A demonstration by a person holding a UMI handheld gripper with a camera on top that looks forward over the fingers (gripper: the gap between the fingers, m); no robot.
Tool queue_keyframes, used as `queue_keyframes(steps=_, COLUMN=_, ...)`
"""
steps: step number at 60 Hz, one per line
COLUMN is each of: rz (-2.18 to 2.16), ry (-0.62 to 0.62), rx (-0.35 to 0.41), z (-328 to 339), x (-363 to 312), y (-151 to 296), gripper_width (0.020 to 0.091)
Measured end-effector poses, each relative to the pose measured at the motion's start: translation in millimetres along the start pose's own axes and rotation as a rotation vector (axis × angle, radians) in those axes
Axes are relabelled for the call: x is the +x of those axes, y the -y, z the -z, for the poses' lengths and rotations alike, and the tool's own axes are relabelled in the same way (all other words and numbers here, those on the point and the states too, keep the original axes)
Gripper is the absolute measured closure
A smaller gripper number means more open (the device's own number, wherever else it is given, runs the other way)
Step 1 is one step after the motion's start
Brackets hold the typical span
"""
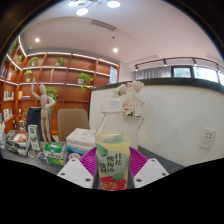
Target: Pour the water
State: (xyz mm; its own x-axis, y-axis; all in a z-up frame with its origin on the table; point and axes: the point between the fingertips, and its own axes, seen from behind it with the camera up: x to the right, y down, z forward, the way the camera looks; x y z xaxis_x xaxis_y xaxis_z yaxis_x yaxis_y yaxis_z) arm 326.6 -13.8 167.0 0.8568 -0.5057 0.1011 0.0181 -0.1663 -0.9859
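A clear plastic bottle [112,158] of pale yellow-green drink with a white, green and red label stands upright between my gripper's [112,165] fingers. Both purple pads [87,160] press against its sides, so the gripper is shut on it. The bottle fills the space just ahead of the fingers and hides what lies directly behind it. Its base is hidden by the gripper body.
A wooden shelf wall [55,75] with plants and ornaments stands to the left. Boxes and packets [55,150] crowd a table beside a chair [70,122]. A white partition wall [180,125] with a socket runs along the right. Flowers [128,95] rise behind the bottle.
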Motion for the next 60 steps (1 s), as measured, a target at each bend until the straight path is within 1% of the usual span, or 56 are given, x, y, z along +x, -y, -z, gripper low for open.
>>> queue_keyframes(steps=10, rz=-0.031, ry=0.005, rx=-0.031, z=-23.4, x=5.3, y=-38.5, gripper_width=0.0702)
queue_keyframes(steps=14, rz=-0.030, ry=0.004, rx=-0.069, z=-30.2, x=5.1, y=-60.7, gripper_width=0.0702)
queue_keyframes(steps=15, rz=-0.030, ry=0.002, rx=-0.074, z=-29.0, x=6.3, y=-64.8, gripper_width=0.0686)
queue_keyframes(steps=16, rz=-0.036, ry=-0.001, rx=-0.040, z=-28.4, x=8.1, y=-57.6, gripper_width=0.0695)
queue_keyframes(steps=24, rz=-0.084, ry=-0.002, rx=-0.032, z=-27.4, x=10.3, y=-62.1, gripper_width=0.0696)
queue_keyframes(steps=27, rz=-0.084, ry=0.002, rx=-0.026, z=-27.6, x=10.7, y=-62.0, gripper_width=0.0679)
queue_keyframes(steps=32, rz=-0.097, ry=0.000, rx=-0.028, z=-26.5, x=13.8, y=-62.0, gripper_width=0.0623)
queue_keyframes(steps=34, rz=-0.107, ry=-0.011, rx=-0.051, z=-26.9, x=16.0, y=-67.3, gripper_width=0.0589)
queue_keyframes(steps=35, rz=-0.108, ry=-0.018, rx=-0.069, z=-26.5, x=15.8, y=-71.4, gripper_width=0.0559)
queue_keyframes(steps=36, rz=-0.107, ry=-0.025, rx=-0.085, z=-26.4, x=16.9, y=-75.3, gripper_width=0.0505)
queue_keyframes(steps=37, rz=-0.103, ry=-0.031, rx=-0.097, z=-26.3, x=18.1, y=-78.3, gripper_width=0.0435)
queue_keyframes(steps=39, rz=-0.091, ry=-0.036, rx=-0.115, z=-25.0, x=19.4, y=-82.2, gripper_width=0.0344)
queue_keyframes(steps=41, rz=-0.074, ry=-0.031, rx=-0.120, z=-23.0, x=20.6, y=-84.5, gripper_width=0.0261)
queue_keyframes(steps=42, rz=-0.066, ry=-0.028, rx=-0.119, z=-20.2, x=20.0, y=-83.7, gripper_width=0.0242)
queue_keyframes(steps=47, rz=-0.045, ry=-0.017, rx=-0.091, z=-3.1, x=17.4, y=-75.0, gripper_width=0.0249)
queue_keyframes(steps=53, rz=-0.044, ry=0.028, rx=-0.093, z=24.1, x=8.1, y=-70.1, gripper_width=0.0249)
queue_keyframes(steps=60, rz=-0.040, ry=0.136, rx=-0.095, z=66.1, x=-12.8, y=-61.8, gripper_width=0.0252)
